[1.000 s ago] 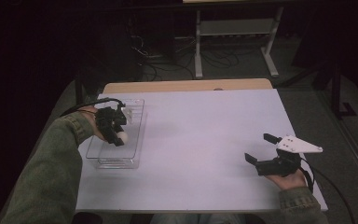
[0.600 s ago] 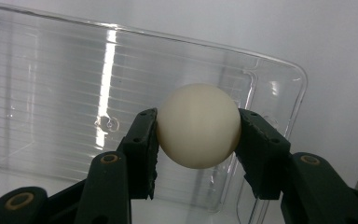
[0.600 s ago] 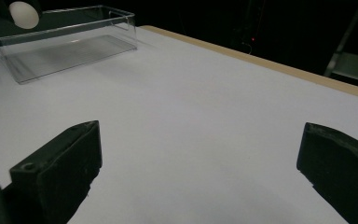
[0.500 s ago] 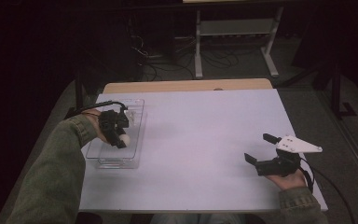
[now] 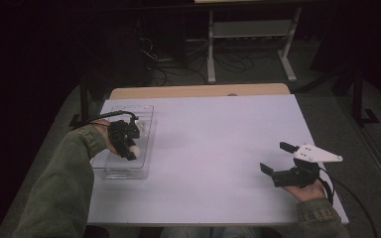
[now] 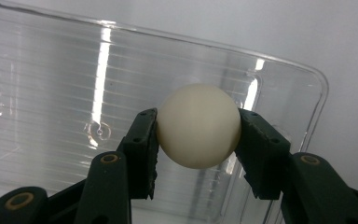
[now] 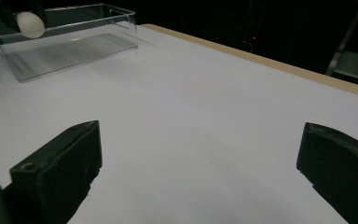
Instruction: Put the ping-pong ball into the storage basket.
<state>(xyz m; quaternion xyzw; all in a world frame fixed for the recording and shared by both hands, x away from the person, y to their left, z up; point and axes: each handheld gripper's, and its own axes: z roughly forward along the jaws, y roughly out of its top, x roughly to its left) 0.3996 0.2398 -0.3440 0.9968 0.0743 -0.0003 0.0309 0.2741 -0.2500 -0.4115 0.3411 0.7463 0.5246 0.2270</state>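
Note:
A white ball (image 6: 198, 125) sits clamped between the two black jaws of my left gripper (image 6: 196, 135), above the floor of a clear plastic tray (image 6: 51, 93). From above, that left gripper (image 5: 129, 148) hangs over the tray (image 5: 146, 116) at the table's left, with the ball (image 5: 135, 151) at its tip. My right gripper (image 5: 276, 159) rests low at the table's right front, jaws wide apart and bare. In the right gripper view the ball (image 7: 30, 24) shows far off, over the tray (image 7: 74, 46), and that gripper (image 7: 200, 154) faces bare tabletop.
The white tabletop (image 5: 218, 139) stretches between the two hands, with a wooden strip (image 5: 198, 91) along its far edge. Beyond the table stand a metal frame (image 5: 250, 44) and loose cables on a dark floor.
The left hand with the ball has drifted slightly toward the near end of the tray. The right hand has kept still.

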